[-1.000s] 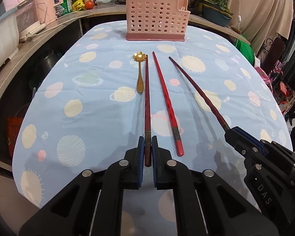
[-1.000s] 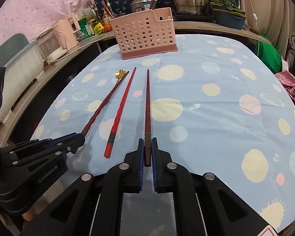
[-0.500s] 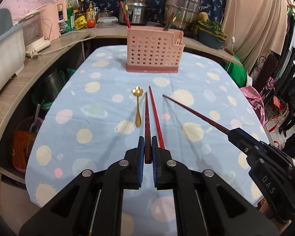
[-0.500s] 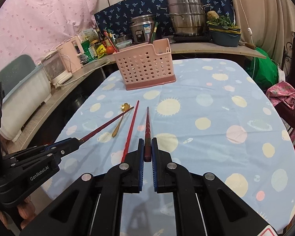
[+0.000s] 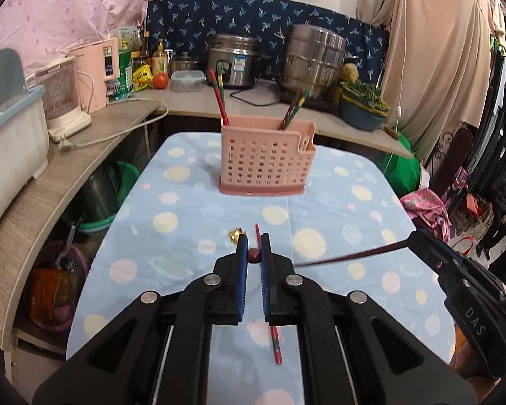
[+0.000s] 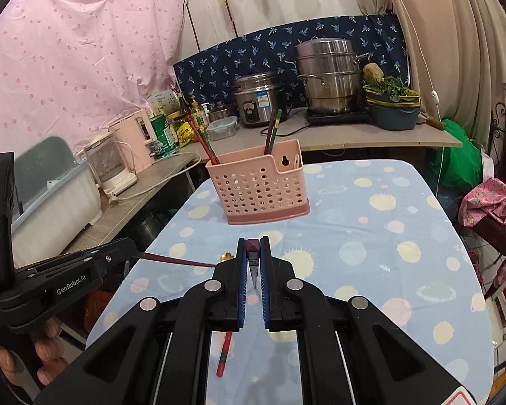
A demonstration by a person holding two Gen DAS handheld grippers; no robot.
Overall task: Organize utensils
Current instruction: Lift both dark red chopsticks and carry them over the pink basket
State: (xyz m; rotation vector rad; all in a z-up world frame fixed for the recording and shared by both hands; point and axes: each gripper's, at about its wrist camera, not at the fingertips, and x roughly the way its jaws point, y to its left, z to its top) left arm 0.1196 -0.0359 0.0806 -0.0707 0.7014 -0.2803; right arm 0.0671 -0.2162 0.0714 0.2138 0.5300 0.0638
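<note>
Both chopsticks (image 5: 253, 255) now lifted, each hand-held gripper (image 5: 253, 253) level, clamped.

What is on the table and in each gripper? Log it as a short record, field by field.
left gripper: shut on a dark red chopstick
right gripper: shut on a second dark red chopstick
red chopstick: lying on the blue tablecloth
gold spoon: on the cloth, mostly hidden
pink basket: upright at far end, chopsticks already inside
</note>
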